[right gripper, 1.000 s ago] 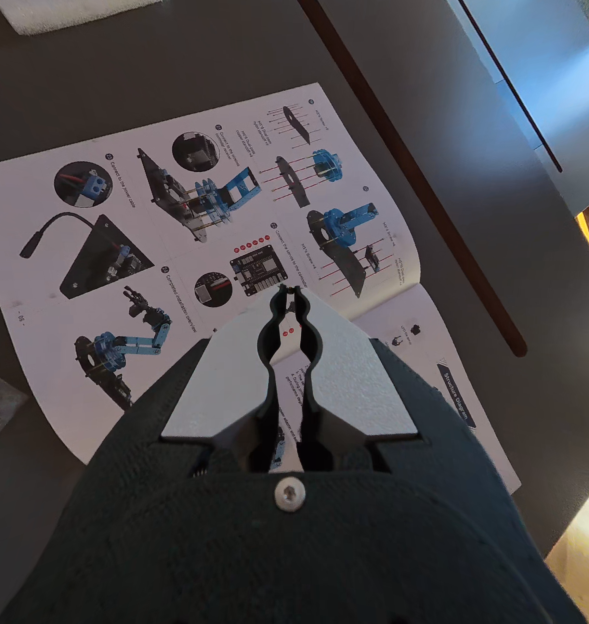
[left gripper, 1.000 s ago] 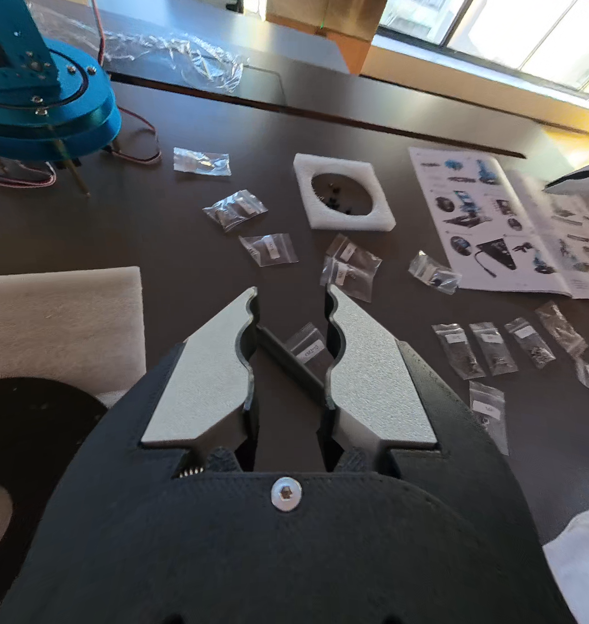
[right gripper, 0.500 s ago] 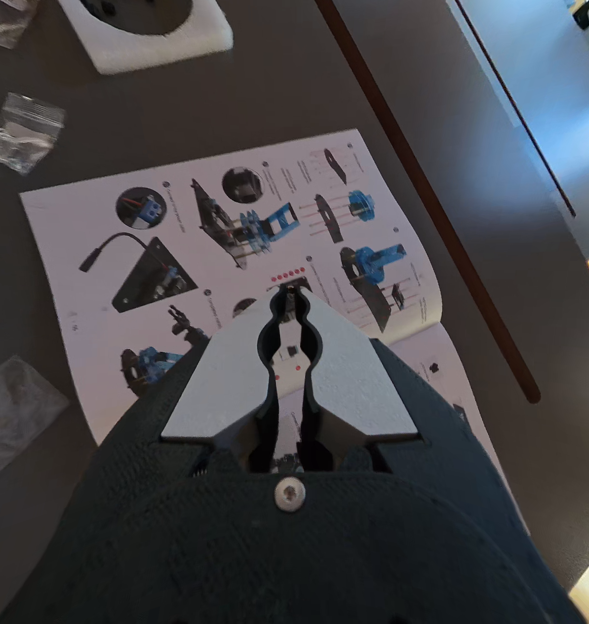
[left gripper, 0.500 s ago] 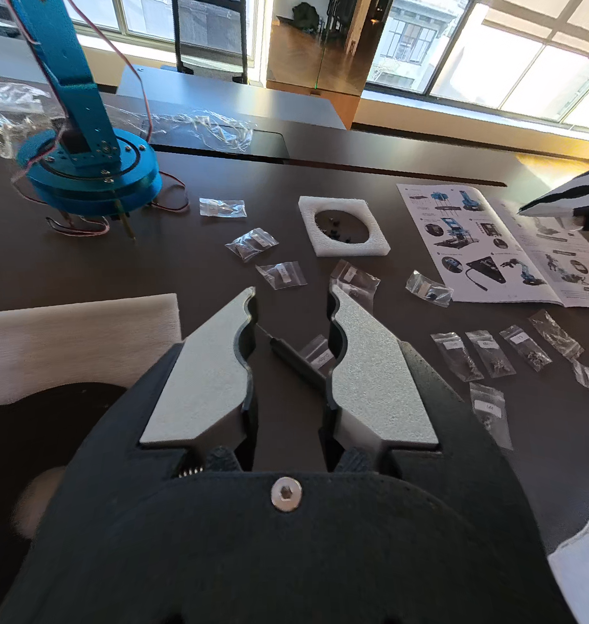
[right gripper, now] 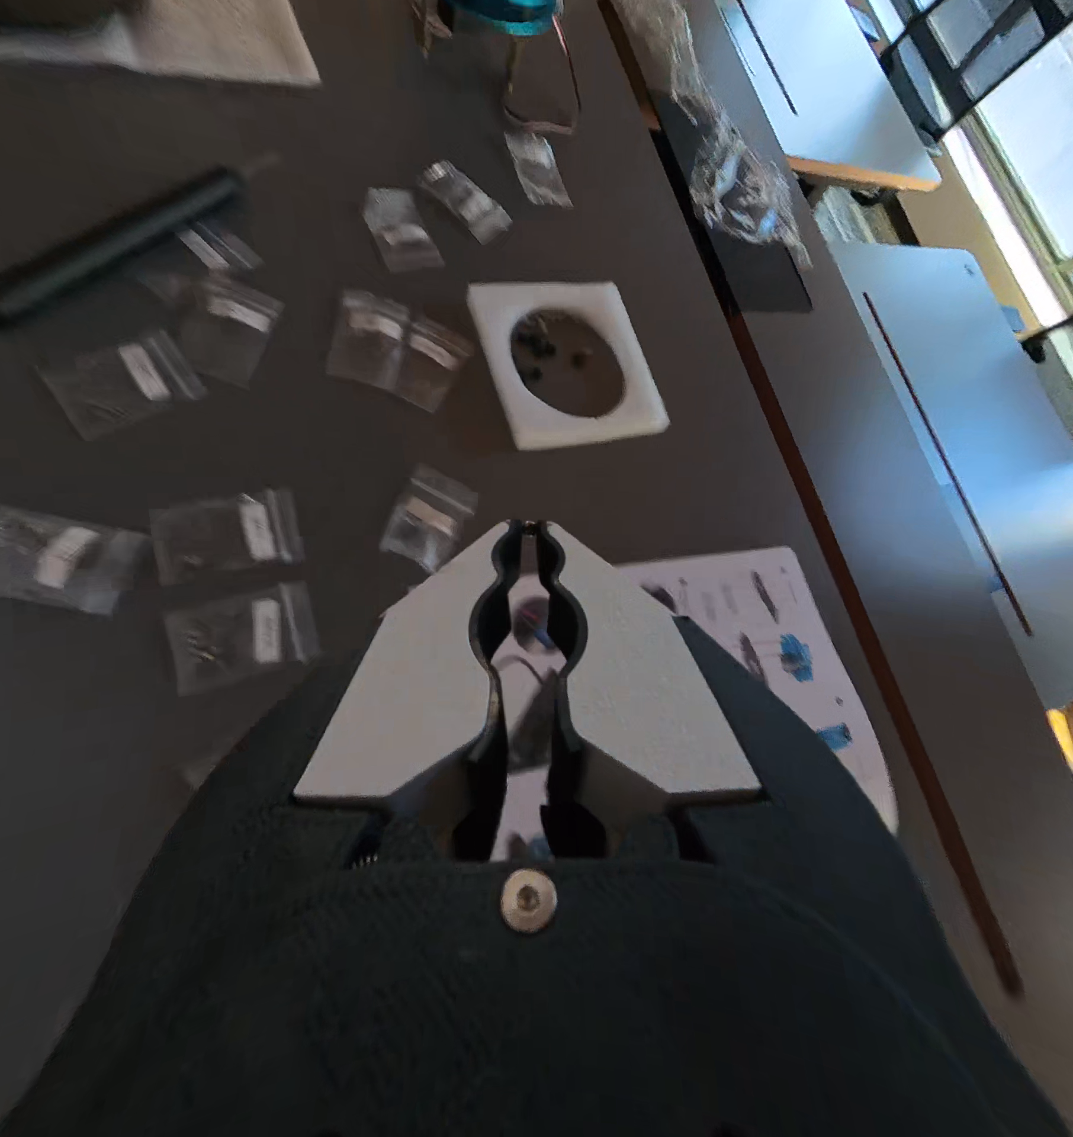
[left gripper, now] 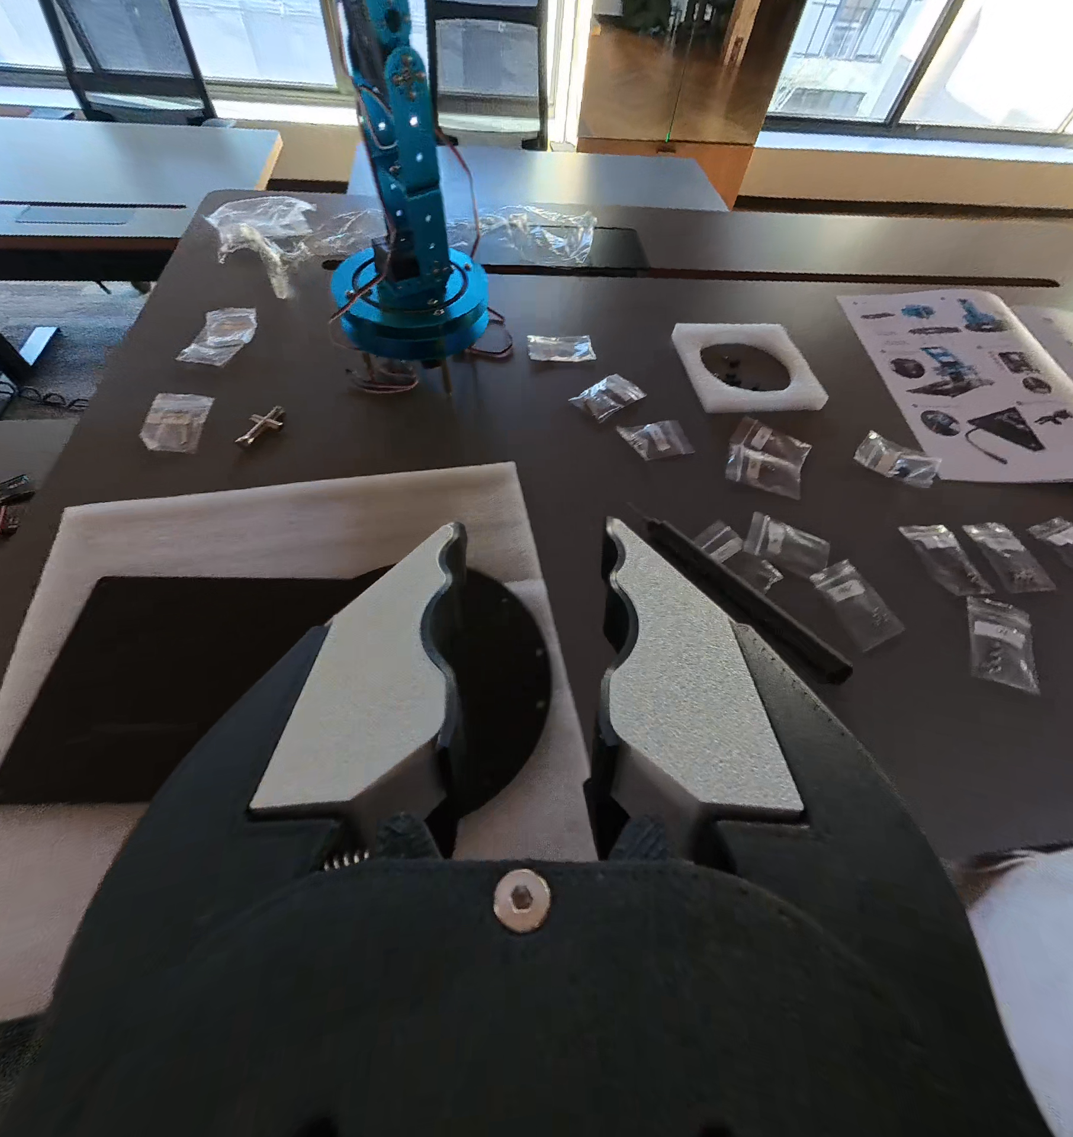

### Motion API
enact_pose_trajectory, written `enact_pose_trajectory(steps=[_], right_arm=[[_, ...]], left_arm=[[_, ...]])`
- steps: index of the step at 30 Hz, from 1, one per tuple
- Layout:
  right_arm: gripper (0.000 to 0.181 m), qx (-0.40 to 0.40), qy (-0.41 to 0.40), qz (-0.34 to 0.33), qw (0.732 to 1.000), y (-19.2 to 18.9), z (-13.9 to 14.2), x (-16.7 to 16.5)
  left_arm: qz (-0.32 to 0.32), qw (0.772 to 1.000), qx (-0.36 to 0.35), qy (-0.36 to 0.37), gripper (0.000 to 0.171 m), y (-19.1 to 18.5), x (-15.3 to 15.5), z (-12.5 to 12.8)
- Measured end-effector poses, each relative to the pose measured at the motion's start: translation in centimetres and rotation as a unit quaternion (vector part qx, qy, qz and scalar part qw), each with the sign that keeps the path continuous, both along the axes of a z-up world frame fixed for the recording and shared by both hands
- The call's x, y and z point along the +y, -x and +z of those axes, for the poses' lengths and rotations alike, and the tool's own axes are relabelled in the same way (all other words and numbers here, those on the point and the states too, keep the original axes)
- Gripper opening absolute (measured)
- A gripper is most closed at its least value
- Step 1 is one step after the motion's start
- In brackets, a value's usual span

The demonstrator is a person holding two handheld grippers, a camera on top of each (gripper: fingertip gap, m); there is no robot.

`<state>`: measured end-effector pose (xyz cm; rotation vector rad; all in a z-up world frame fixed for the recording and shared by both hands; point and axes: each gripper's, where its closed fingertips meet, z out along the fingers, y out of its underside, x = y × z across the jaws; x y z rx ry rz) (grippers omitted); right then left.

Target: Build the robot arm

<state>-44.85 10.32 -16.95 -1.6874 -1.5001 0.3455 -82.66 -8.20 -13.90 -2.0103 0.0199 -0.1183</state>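
Observation:
My left gripper (left gripper: 534,535) is open and empty, above the right edge of a white foam sheet (left gripper: 275,523) that bears a black plate (left gripper: 152,677) and a black disc (left gripper: 503,664). A black screwdriver (left gripper: 749,603) lies just right of its right finger. My right gripper (right gripper: 525,526) is shut, with a tiny brownish metal piece pinched at the tips. It hovers over the near edge of an open manual (right gripper: 737,590), next to a small clear bag (right gripper: 429,523). A white foam square with a round hole (right gripper: 583,424) lies beyond it.
A blue robot arm (left gripper: 408,295) with loose wires stands at the back of the dark table. Several small clear parts bags (left gripper: 768,461) are scattered to the right. A metal cross wrench (left gripper: 262,424) and crumpled plastic wrap (left gripper: 257,234) lie at the left. A white sleeve (left gripper: 1044,953) shows at bottom right. My right fingertips sit around 45 cm from my left ones.
The left gripper has pulled back, risen and swung left; the screwdriver is no longer between its fingers. The right gripper has moved off the manual pages towards the bags and foam square, still shut.

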Motion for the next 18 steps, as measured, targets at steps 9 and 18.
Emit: enact_pose_trajectory(steps=[9, 18], right_arm=[[0.003, 0.162, 0.143, 0.148, 0.965, 20.2, 2.0, -14.0], [0.004, 0.052, 0.188, 0.152, 0.969, 36.2, -6.1, -19.6]], left_arm=[[-0.103, 0.994, 0.009, 0.024, 0.046, 6.9, -3.6, -3.4], [-0.255, 0.967, 0.007, 0.028, 0.045, 11.5, -6.3, -8.4]])
